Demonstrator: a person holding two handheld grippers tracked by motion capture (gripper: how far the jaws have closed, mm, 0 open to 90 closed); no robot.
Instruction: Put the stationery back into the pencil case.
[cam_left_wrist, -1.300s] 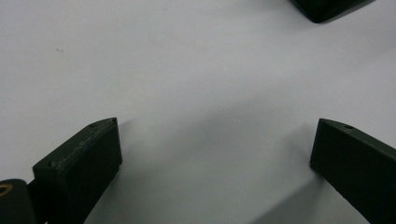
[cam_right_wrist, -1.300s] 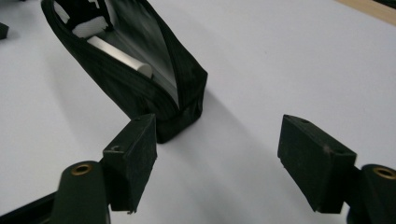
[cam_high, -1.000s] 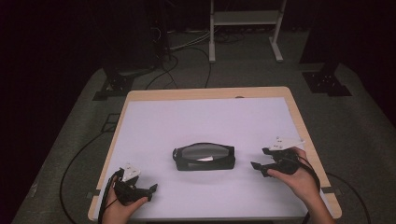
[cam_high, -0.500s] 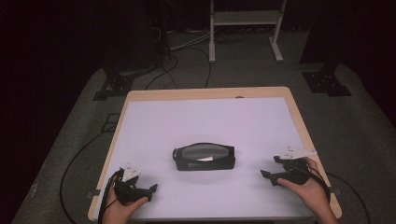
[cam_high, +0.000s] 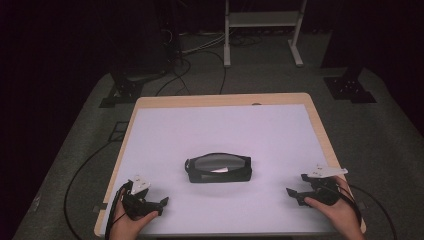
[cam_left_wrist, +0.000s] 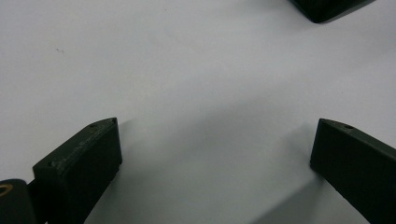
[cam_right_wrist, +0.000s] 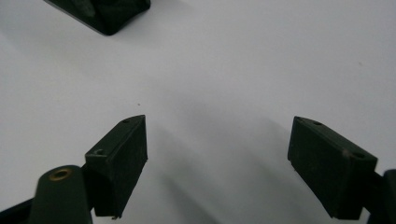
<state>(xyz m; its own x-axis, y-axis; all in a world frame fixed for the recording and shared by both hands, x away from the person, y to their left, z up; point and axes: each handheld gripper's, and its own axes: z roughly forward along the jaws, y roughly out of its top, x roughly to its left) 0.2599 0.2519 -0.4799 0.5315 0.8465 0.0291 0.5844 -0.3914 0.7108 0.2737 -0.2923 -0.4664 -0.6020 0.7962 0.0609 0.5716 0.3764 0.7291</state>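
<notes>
Two tools rest apart at the near corners of the white worktop (cam_high: 220, 125), a black pouch between them.

The black pouch (cam_high: 218, 168) lies flat near the middle of the worktop, long side across, a pale item showing at its open top. The left tool (cam_high: 161, 202) sits low at the near left, jaws spread wide over bare surface. The right tool (cam_high: 296, 187) sits at the near right, jaws likewise spread and holding nothing, well apart from the pouch.
</notes>
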